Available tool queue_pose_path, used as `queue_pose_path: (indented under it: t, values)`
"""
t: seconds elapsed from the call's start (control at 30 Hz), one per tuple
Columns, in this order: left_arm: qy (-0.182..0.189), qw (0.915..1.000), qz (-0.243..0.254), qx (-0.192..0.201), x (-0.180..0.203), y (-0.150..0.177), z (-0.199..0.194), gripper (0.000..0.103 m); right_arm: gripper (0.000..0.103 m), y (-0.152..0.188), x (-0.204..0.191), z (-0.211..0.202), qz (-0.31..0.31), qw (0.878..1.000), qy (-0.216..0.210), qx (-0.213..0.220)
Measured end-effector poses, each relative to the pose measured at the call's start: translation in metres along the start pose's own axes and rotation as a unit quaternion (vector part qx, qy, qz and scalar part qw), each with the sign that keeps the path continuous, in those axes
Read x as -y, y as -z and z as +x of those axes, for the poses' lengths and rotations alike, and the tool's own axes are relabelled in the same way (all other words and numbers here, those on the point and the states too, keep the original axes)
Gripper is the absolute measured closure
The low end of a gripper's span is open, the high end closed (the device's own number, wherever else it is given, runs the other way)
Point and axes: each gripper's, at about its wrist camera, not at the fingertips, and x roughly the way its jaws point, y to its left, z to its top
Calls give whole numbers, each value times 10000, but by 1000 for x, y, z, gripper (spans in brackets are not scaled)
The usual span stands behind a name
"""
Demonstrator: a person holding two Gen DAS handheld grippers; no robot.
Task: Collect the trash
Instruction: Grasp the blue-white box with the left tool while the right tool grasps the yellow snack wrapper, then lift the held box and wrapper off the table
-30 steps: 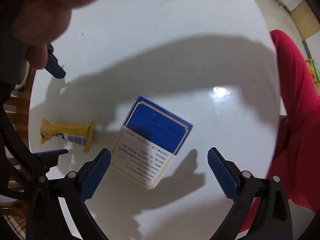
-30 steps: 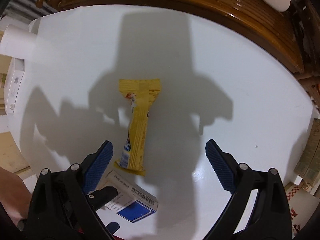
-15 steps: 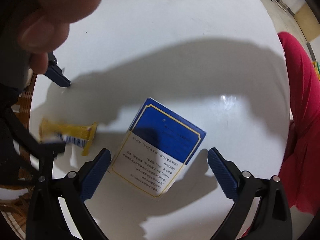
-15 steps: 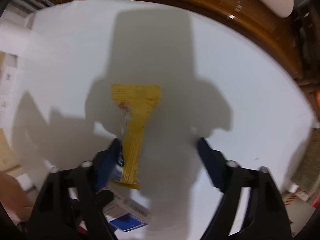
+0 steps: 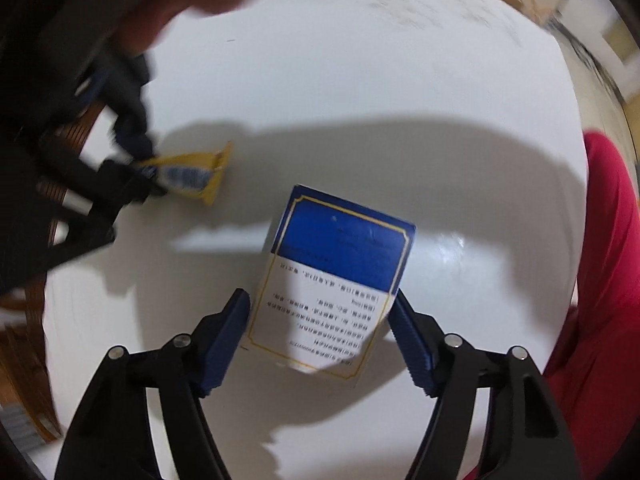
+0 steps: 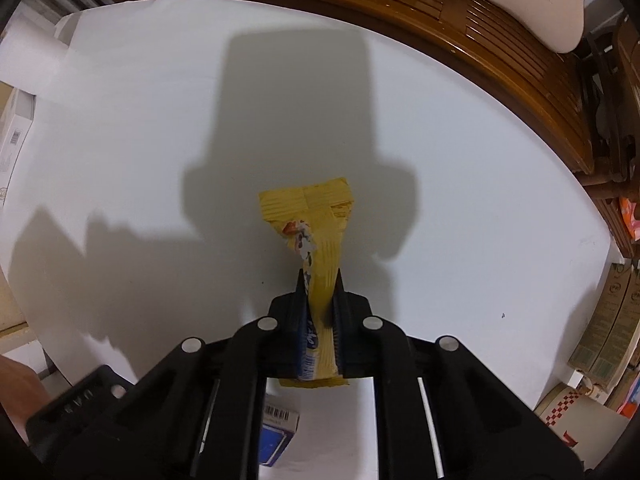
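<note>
A blue and white box (image 5: 332,276) lies on the white round table (image 5: 360,100). My left gripper (image 5: 320,312) has its fingers against both sides of the box's near end, closing on it. My right gripper (image 6: 319,284) is shut on a yellow snack wrapper (image 6: 316,232), which sticks out forward over the table. In the left wrist view the right gripper (image 5: 132,160) shows blurred at the left, pinching the wrapper (image 5: 192,176). The box's corner (image 6: 276,436) shows under the right gripper.
A wooden slatted chair (image 6: 400,12) with a white cushion (image 6: 528,4) curves round the table's far side. Cartons (image 6: 604,332) stand at the right. A red-clothed leg (image 5: 608,280) is by the table's right edge.
The right gripper has closed on the yellow wrapper. The left gripper has moved forward and narrowed its fingers onto the box's sides.
</note>
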Motion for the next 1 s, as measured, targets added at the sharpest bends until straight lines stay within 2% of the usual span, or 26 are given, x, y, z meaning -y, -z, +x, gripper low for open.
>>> queue_pose_path:
  t: [0.17, 0.3, 0.4, 0.57, 0.67, 0.7, 0.73, 0.77, 0.93, 0.97, 1.0]
  values:
    - [216, 9947, -970, 263, -17, 8, -7, 36, 93, 2, 0, -1, 120, 9999, 44, 87]
    - [170, 9876, -1527, 333, -29, 16, -7, 37, 93, -7, 9, 4, 189, 9996, 136, 141]
    - [153, 9800, -1948, 377, -30, 23, -11, 39, 93, -2, 15, 2, 251, 9993, 144, 234]
    - [132, 9732, -2273, 323, -35, 31, -14, 39, 93, 11, 21, -2, 421, 9984, 158, 343]
    - [46, 9684, -2479, 267, -24, 23, -8, 40, 93, 18, 23, -1, 443, 9981, 192, 384]
    - [101, 9669, -2533, 284, -31, 26, -11, 41, 93, 20, 22, -2, 440, 9980, 212, 407]
    - [120, 9661, -2564, 288, -32, 11, -11, 41, 93, 22, 21, -4, 433, 9978, 227, 438]
    - [110, 9650, -2604, 304, -33, 10, -12, 41, 93, 24, 21, -6, 440, 9977, 225, 470]
    - [3, 9601, -2774, 350, -37, 12, -9, 41, 93, 33, 21, -17, 479, 9967, 228, 619]
    - [-35, 9592, -2803, 374, -23, 21, -18, 41, 93, 38, 28, -19, 485, 9964, 206, 665]
    - [-67, 9589, -2807, 400, -24, 21, -20, 41, 93, 40, 27, -22, 491, 9962, 182, 701]
